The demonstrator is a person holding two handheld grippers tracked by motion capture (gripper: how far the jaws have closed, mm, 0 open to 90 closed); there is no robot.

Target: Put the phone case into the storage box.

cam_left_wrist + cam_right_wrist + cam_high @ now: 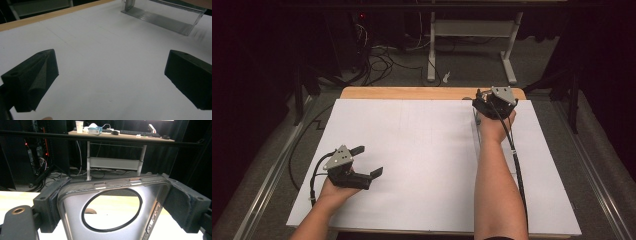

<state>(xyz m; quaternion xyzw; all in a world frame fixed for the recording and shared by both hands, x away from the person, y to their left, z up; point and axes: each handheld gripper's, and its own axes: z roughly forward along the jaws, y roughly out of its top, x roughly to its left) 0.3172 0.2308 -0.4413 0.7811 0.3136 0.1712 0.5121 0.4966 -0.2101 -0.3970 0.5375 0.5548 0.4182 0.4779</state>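
My left claw (368, 161) rests low at the near left of the white-covered desk (432, 165), jaws spread, empty. My right claw (117, 202), at the far right edge, pinches a clear plastic phone case with round cutout (112, 202), held upright.

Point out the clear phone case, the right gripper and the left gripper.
clear phone case (75, 207): right gripper view, on its back panel left of the round ring.
right gripper (117, 202): right gripper view, midway between its jaws, shut on the case.
left gripper (368, 161): high view, midway between its open jaws.
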